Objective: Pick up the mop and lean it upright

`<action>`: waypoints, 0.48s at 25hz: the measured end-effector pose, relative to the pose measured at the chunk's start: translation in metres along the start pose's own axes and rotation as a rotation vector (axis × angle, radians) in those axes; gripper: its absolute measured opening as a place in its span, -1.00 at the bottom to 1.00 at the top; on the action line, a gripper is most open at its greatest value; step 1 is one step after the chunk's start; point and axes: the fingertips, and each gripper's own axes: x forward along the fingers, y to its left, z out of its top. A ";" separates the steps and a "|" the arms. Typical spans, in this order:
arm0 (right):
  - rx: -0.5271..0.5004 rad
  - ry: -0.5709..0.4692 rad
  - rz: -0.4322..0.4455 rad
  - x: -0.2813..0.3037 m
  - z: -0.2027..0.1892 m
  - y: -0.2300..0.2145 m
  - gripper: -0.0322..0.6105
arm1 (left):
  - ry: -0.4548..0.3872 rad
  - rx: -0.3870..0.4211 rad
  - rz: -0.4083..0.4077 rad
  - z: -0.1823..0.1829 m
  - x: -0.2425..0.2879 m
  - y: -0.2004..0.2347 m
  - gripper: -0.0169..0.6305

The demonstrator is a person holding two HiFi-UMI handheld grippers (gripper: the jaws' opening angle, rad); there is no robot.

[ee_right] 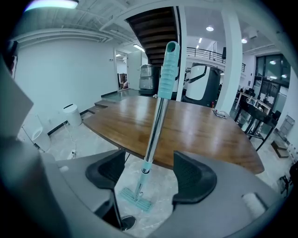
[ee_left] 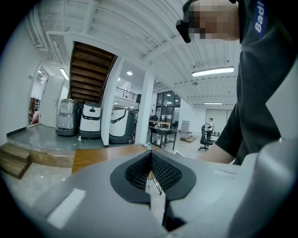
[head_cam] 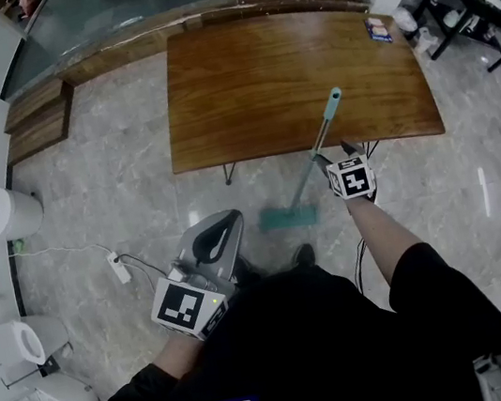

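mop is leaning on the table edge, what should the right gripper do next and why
Probably draw the right gripper straight back with its jaws apart. The mop leans on the table edge, head on the floor, and its pole stands free between the open jaws, so closing or swinging sideways could knock it over.

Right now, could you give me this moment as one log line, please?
mop: leans on table, head on floor | right gripper: open, mop ungripped | left gripper: shut, empty
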 end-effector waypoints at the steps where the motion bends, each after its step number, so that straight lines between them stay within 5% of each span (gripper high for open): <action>1: 0.002 -0.007 0.003 -0.004 0.001 0.002 0.13 | 0.000 0.002 -0.006 0.000 0.001 -0.001 -0.89; 12: 0.083 -0.103 0.041 -0.063 0.007 0.019 0.06 | -0.028 0.020 -0.054 0.008 0.011 -0.025 -0.89</action>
